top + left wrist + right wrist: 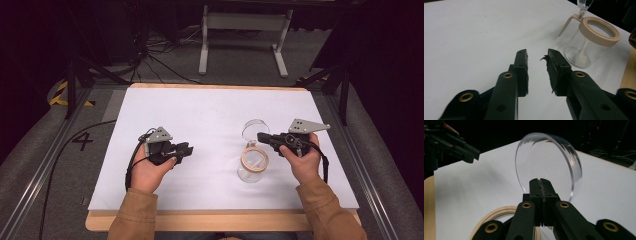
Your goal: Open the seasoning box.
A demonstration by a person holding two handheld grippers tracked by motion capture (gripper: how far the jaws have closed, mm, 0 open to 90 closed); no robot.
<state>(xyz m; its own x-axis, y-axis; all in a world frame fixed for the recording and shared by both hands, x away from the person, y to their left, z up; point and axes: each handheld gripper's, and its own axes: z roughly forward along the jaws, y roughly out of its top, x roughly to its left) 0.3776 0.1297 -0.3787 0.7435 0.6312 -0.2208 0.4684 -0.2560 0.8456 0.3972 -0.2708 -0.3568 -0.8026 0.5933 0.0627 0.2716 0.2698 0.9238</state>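
Step in hand: the right hand-held gripper (263,137) lifts the clear round lid (549,165) of a glass jar (253,165); it looks like opening the jar on its hinge, though whether the lid is free of the hinge cannot be told.
Right hand-held gripper: its jaws are pressed together on the lid's edge, and the lid stands nearly upright above the jar's mouth.
Left hand-held gripper (185,149): jaws apart with nothing between them, resting low over the surface (200,115), well to the left of the jar.
Jar: upright on the white surface, right of centre, just below and in front of the right hand-held gripper; a beige ring (600,30) rims its mouth and a beige strap arm (566,25) juts from the ring on the side away from the left hand-held gripper's camera.
Lid position: above and just behind the jar's ring, touching only the right jaws as far as the pictures show.
Doing it well: keep the pinch firm, since the jaws hold only a thin clear rim that could slip; swing the lid back along the hinge's arc, not straight up, so the jar does not tip.
Support: the jar stands unheld, so bringing the left hand-held gripper beside its wall to steady it seems wise.
Risk: a sideways pull may drag the light jar across the surface.
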